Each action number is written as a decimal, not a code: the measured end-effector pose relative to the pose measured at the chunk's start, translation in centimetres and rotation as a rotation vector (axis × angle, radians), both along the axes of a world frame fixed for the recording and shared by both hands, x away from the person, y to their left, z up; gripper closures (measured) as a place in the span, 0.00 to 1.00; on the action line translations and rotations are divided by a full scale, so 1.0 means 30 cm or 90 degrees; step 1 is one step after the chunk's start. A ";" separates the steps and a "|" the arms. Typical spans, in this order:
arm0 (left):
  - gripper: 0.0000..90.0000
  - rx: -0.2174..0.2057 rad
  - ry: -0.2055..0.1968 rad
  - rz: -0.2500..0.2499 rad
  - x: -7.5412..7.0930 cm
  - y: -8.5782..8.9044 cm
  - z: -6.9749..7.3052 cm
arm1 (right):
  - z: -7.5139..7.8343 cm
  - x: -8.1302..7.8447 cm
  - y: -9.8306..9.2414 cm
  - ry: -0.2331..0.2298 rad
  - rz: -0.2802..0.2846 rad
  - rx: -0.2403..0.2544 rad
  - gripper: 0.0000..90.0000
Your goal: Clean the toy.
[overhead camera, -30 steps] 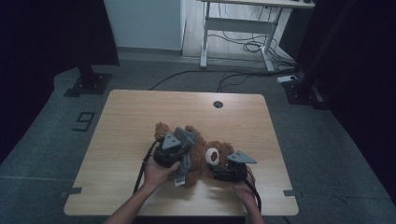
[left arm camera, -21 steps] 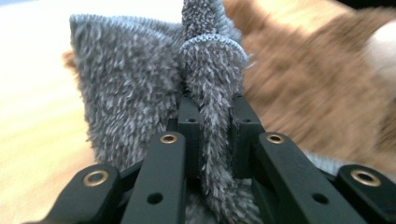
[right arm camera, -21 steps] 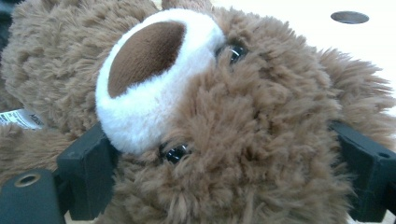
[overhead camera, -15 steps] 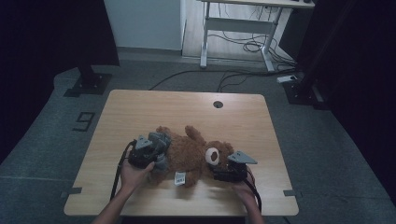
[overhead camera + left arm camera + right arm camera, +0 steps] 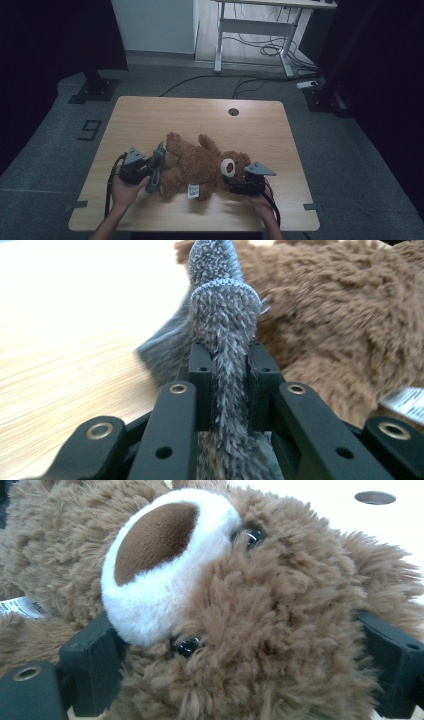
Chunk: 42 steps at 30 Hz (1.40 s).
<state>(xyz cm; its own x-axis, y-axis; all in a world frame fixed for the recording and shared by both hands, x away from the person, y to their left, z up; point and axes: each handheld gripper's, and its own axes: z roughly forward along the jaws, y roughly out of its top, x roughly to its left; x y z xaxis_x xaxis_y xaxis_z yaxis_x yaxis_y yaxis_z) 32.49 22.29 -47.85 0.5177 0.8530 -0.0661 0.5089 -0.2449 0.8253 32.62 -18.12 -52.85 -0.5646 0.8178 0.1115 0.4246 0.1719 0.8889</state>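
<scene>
Your left gripper (image 5: 150,169) is clenched on a strip of grey knitted cloth (image 5: 222,325), the jaws pinching it tight, and the cloth trails off the bear's legs toward the left side of the table (image 5: 150,115). Your right gripper (image 5: 239,186) grasps the teddy bear (image 5: 197,167) by its head (image 5: 235,605), the jaws standing wide on either side of the plush. The bear lies on its back across the middle of the near half of the table, head toward your right hand, legs toward your left.

The work in hand looks like drawing the grey garment off the bear. To do it well, keep the head pinned low with the right gripper so the body does not slide along. Pull the cloth level and straight away from the feet, not upward, or the bear may lift and twist. Go slowly where the knit might snag on the fur or on the white tag (image 5: 193,190) by the leg. If the cloth bunches, ease off rather than tug
</scene>
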 end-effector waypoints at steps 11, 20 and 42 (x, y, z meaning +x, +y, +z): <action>0.84 0.015 -0.010 0.059 -0.145 0.202 0.013 | -0.002 0.000 -0.002 -0.001 0.001 0.003 0.09; 0.83 0.068 0.022 0.095 -0.176 0.256 -0.048 | -0.005 0.000 -0.002 -0.006 0.001 0.006 0.09; 0.32 -0.017 0.024 -0.040 -0.084 0.011 0.026 | 0.023 -0.008 0.000 -0.018 0.014 0.014 0.00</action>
